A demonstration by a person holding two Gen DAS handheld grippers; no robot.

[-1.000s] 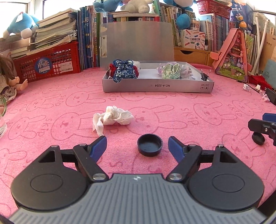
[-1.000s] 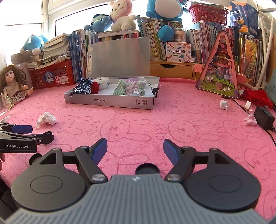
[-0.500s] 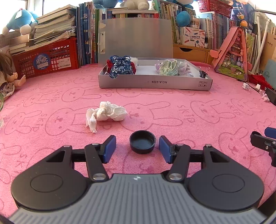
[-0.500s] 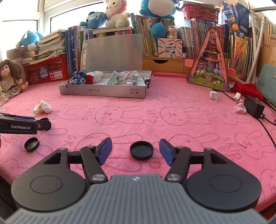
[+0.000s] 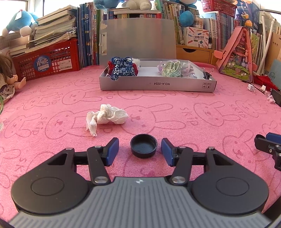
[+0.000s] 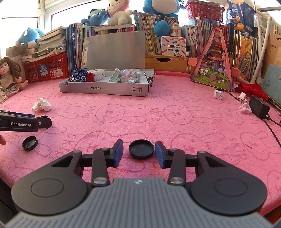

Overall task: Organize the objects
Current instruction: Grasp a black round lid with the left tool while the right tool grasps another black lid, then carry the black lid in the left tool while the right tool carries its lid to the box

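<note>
1. Left gripper (image 5: 140, 151): jaws have just been closing; the left black cap (image 5: 143, 148) lies open side up on the pink surface (image 5: 193, 112), centred between the pads, untouched.
2. Right gripper (image 6: 138, 152): jaws have just been closing; the right black cap (image 6: 141, 149) nearly meets the right-hand pad (image 6: 159, 153), with a gap on the left.
3. Advice: close evenly on each rim before lifting towards the grey box (image 5: 158, 86).

A pink bunny-print cloth (image 6: 175, 122) covers the desk. At the far edge stand rows of books (image 6: 202, 38), topped by plush toys (image 6: 119, 15). A red crate (image 5: 45, 61) and a doll (image 6: 8, 75) sit far left, a black power adapter (image 6: 259, 107) right.
</note>
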